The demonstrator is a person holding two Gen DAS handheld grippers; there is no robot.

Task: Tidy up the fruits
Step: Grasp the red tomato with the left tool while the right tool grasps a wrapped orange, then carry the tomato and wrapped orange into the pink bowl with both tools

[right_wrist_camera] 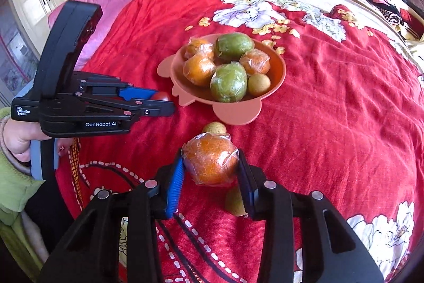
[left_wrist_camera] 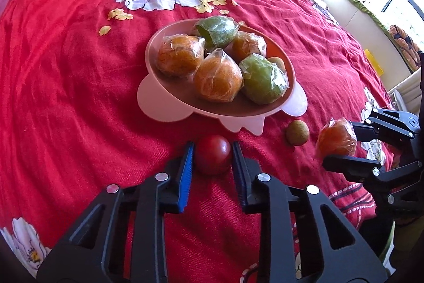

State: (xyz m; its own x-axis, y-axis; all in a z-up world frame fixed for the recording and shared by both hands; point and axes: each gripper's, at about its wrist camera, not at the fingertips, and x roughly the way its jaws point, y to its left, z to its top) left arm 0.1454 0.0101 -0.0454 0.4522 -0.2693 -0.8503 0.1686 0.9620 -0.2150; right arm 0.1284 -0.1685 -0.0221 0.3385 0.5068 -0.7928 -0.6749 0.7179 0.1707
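Bedspread [left_wrist_camera: 79,97]: tomato [left_wrist_camera: 212,157] between left gripper [left_wrist_camera: 212,158].

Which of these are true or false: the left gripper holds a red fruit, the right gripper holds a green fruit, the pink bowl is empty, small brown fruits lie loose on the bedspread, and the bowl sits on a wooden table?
1. The left gripper holds a red fruit. True: its jaws are closed on it.
2. The right gripper holds a green fruit. False: it grips a wrapped orange.
3. The pink bowl is empty. False: it holds wrapped orange and green fruits and a small brown one.
4. Small brown fruits lie loose on the bedspread. True: one lies just beyond the held orange, another lies under the right gripper.
5. The bowl sits on a wooden table. False: it rests on a red flowered bedspread.
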